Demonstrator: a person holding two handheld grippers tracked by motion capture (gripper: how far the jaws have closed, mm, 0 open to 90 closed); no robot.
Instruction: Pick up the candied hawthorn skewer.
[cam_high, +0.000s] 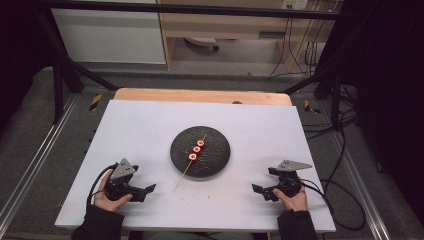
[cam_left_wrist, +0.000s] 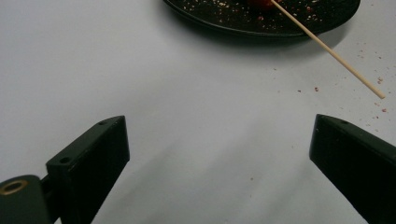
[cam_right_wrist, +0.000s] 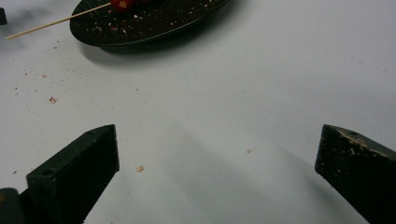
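Observation:
A round black plate lies mid-table, speckled with crumbs. Across it rests a thin wooden skewer threaded with three red-and-white pieces; its bare end sticks out over the plate's near-left rim onto the white table. My left gripper sits near the front left, held by a hand, jaws wide open over bare table. My right gripper sits near the front right, also open and empty. The left gripper view shows the plate and skewer ahead; the right gripper view shows the plate and skewer at upper left.
The white table surface carries scattered red and tan crumbs around the plate. A wooden strip runs along the far edge. Black frame bars and cables stand beyond and beside the table.

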